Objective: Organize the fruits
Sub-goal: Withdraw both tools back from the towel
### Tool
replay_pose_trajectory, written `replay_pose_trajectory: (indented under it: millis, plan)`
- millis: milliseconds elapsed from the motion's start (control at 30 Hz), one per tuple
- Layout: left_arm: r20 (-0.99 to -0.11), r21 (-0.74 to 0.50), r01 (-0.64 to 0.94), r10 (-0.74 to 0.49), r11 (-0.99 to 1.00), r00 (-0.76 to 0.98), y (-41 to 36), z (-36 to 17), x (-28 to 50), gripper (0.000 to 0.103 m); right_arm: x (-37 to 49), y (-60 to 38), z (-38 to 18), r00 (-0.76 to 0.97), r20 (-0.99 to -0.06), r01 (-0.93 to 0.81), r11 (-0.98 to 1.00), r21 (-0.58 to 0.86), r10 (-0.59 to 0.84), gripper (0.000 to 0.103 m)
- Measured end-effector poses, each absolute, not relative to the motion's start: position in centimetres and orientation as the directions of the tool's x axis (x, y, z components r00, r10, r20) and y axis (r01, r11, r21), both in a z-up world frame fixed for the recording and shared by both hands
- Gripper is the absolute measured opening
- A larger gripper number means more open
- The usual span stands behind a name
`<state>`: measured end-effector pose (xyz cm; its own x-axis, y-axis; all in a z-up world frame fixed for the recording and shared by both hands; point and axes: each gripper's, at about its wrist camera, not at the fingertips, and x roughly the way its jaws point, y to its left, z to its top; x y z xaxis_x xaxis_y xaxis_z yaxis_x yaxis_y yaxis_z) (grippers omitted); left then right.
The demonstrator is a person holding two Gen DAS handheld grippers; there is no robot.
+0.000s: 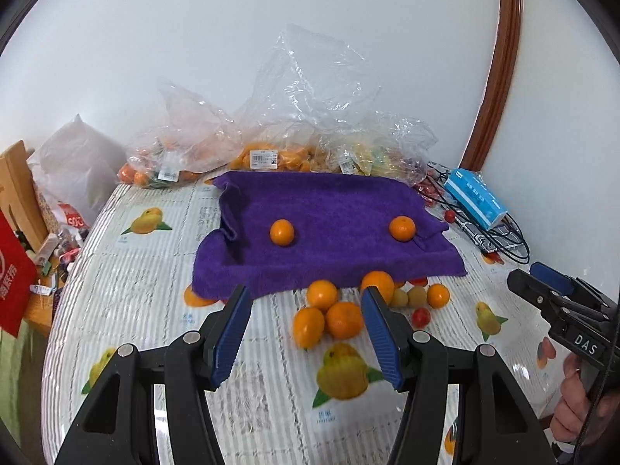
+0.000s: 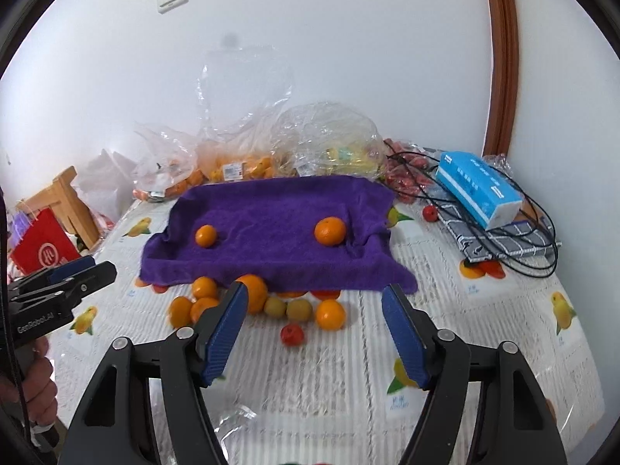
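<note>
A purple towel lies on the table with two oranges on it, one left and one right. Several loose oranges, two pale green-yellow fruits and a small red fruit lie in front of the towel's near edge. My left gripper is open and empty just before the orange cluster. My right gripper is open and empty above the same fruits; it also shows in the left wrist view.
Clear plastic bags of fruit stand against the back wall. A blue tissue box and black cables lie at the right. A wooden chair and a red bag stand left of the table.
</note>
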<state>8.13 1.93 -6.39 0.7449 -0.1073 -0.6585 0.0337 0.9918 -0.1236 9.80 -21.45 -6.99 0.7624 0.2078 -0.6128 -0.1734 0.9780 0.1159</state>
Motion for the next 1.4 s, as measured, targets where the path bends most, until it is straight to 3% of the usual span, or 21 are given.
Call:
replay_pose_trajectory:
  millis: [167, 533, 600, 733, 900, 1400]
  plan:
    - [-0.64, -0.104, 0.033, -0.092, 0.994, 0.763, 1.8, -5.6, 6.6, 0.057, 7.6, -21.0, -6.4, 0.79, -0.586, -0.17, 0.983, 0.075, 0.181, 0.065]
    - [-0.631, -0.108, 0.022, -0.086, 0.994, 0.771, 1.8, -5.1, 5.2, 0.057, 5.8, -22.4, -5.7, 0.832, -0.521, -0.138, 0.981, 0.139, 0.191, 0.067]
    - [-0.628, -0.121, 0.036, -0.105, 0.992, 0.771, 1.8, -5.1, 5.2, 0.068, 5.8, -22.6, -5.6, 0.836, -0.515, -0.136, 0.981, 0.138, 0.188, 0.068]
    - [-0.618, -0.15, 0.039, -0.125, 0.988, 0.776, 1.9, -5.2, 5.1, 0.073, 5.8, -22.8, -5.6, 0.851, -0.501, -0.115, 0.986, 0.121, 0.161, 0.067]
    - [-0.606, -0.154, 0.028, -0.116, 0.988, 0.787, 2.0, -5.4, 5.4, 0.08, 6.3, -23.1, -5.9, 0.825, -0.528, -0.141, 0.978, 0.152, 0.201, 0.067]
    - [-0.619, -0.181, 0.009, -0.121, 0.984, 0.776, 3.1, -7.0, 6.8, 0.08, 7.8, -23.3, -8.0, 0.798, -0.569, -0.152, 0.98, 0.127, 0.197, 0.067]
